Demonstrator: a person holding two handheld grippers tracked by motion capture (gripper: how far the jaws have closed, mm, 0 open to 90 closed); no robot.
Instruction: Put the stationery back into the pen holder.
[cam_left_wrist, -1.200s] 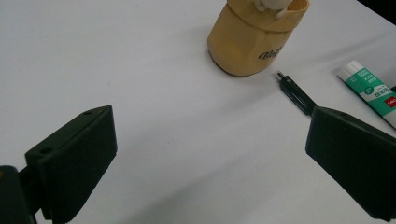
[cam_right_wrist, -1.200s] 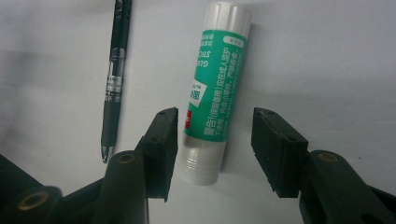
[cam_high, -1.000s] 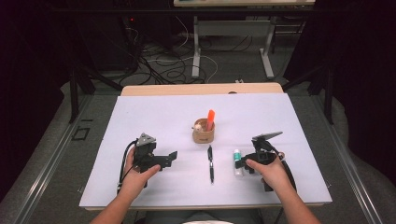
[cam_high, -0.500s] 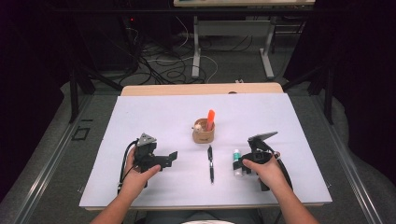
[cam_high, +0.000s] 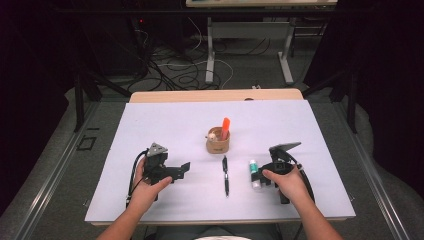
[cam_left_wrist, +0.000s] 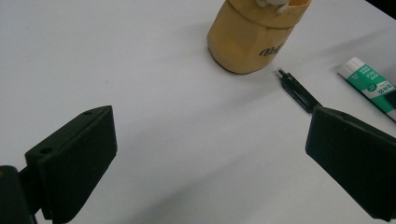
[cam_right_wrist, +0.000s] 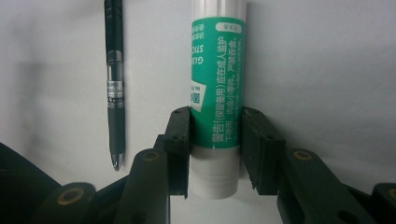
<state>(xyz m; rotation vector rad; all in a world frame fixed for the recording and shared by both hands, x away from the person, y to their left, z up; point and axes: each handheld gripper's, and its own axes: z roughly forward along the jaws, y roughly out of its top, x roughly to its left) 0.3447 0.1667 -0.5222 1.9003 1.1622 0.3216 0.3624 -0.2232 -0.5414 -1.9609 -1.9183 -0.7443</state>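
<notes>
One glue stick (cam_right_wrist: 217, 93) between the right claw's (cam_right_wrist: 215, 149) just-closing jaws — pads on both sides, flat on the table (cam_high: 165, 125).

My left gripper (cam_left_wrist: 205, 172) gapes wide over bare white table (cam_left_wrist: 140, 70), facing the tan cup (cam_left_wrist: 250, 39), pen tip (cam_left_wrist: 296, 91) and glue stick (cam_left_wrist: 371, 86).

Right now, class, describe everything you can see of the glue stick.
The glue stick is a white plastic tube with a green printed label and a white stepped end. It lies flat on the white table, parallel to the black pen and apart from it. The right gripper has just been closing its jaws, which now sit on either side of the tube near its end, against the label.
</notes>
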